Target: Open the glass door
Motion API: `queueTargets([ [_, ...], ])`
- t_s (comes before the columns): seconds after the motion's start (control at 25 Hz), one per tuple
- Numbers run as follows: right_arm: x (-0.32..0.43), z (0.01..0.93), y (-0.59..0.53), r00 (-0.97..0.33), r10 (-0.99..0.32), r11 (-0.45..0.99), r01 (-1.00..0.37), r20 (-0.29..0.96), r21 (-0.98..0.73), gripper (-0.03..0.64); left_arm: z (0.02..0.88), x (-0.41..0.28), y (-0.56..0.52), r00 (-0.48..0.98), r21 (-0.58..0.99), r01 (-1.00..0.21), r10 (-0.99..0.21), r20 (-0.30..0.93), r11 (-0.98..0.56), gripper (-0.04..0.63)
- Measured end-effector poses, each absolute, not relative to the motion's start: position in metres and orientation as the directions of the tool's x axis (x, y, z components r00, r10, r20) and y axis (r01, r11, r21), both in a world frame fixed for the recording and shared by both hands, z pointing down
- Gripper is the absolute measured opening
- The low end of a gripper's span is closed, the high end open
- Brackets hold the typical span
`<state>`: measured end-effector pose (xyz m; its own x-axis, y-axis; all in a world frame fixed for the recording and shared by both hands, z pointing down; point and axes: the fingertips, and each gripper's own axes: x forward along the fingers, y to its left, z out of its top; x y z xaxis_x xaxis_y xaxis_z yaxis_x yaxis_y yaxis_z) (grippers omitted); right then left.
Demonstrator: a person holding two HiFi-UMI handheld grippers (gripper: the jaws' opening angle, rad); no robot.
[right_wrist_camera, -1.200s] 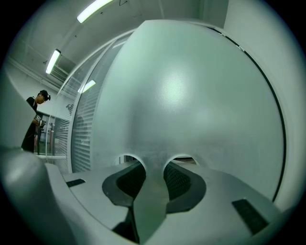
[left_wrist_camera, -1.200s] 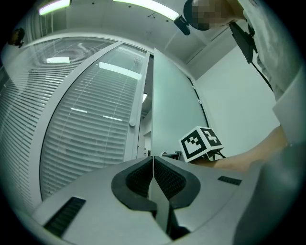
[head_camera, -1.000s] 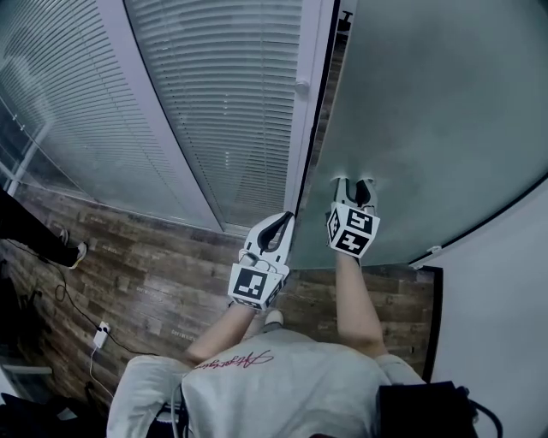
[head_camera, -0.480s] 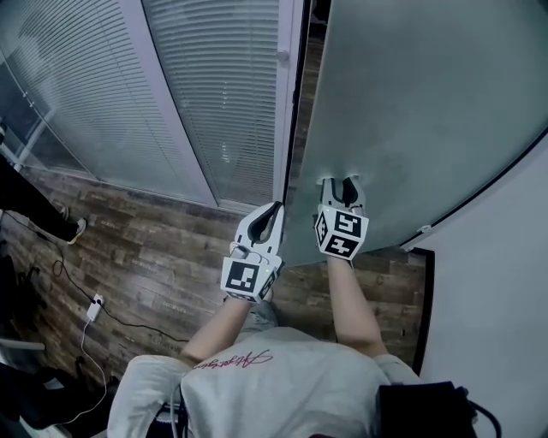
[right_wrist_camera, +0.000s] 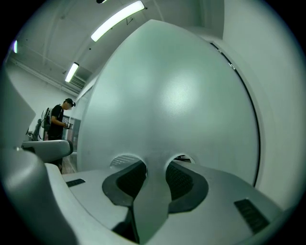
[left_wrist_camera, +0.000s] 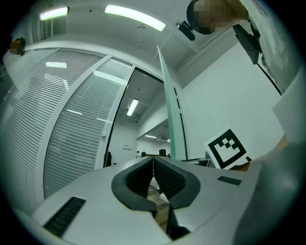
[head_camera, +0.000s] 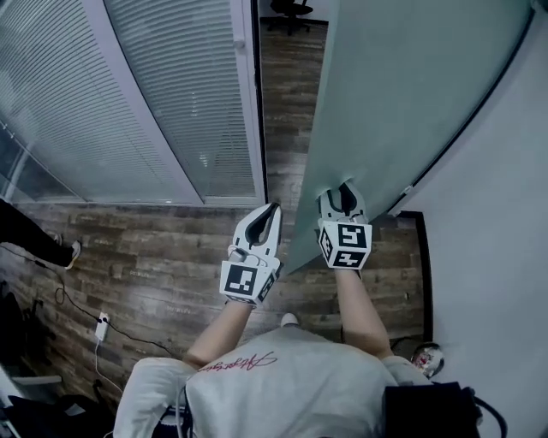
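Note:
The frosted glass door (head_camera: 402, 94) stands swung partway open, its edge toward me. My right gripper (head_camera: 341, 198) is shut on the narrow handle strip (right_wrist_camera: 155, 167) between two round cut-outs in the door (right_wrist_camera: 167, 95). Both pads press on that strip. My left gripper (head_camera: 267, 212) hovers beside the door's free edge (left_wrist_camera: 168, 110), to its left and apart from it. Its jaws are shut (left_wrist_camera: 154, 167) with nothing between them. Through the doorway gap, wooden floor (head_camera: 287, 94) shows.
A glass wall with white blinds (head_camera: 154, 94) runs along the left, a white wall (head_camera: 505, 214) along the right. A person's leg and shoe (head_camera: 38, 238) stand at far left, near a floor cable and plug strip (head_camera: 101, 327). An office chair (head_camera: 289, 10) stands beyond the doorway.
The door has swung further open and the gap at its edge has widened from a slit to a broad strip of floor. Both grippers have travelled along with the door.

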<state>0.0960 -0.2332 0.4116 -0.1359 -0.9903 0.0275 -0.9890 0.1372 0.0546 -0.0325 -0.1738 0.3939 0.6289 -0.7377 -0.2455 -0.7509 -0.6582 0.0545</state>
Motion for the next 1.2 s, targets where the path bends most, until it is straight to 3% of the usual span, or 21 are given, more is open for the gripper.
queueTargets([
  [0.2, 0.125, 0.412, -0.174, -0.074, -0.996, 0.075, -0.997, 0.041, 0.028, 0.124, 0.398, -0.013, -0.125, 0.722, 0.055, -0.658, -0.649, -0.239, -0.751, 0.017],
  [0.48, 0.162, 0.41, -0.114, -0.1, -0.994, 0.101, -0.995, 0.055, 0.015, 0.124, 0.408, 0.014, -0.079, 0.809, 0.046, -0.551, -0.547, -0.215, -0.833, 0.017],
  [0.72, 0.188, 0.412, -0.063, -0.245, -0.969, 0.245, -0.97, 0.008, 0.003, 0.124, 0.391, 0.055, -0.038, 0.855, 0.018, -0.474, -0.465, -0.229, -0.88, 0.017],
  [1.2, 0.253, 0.411, 0.026, -0.396, -0.918, 0.396, -0.918, -0.014, -0.002, 0.124, 0.384, 0.167, 0.048, 0.9, 0.02, -0.371, -0.364, -0.239, -0.929, 0.017],
])
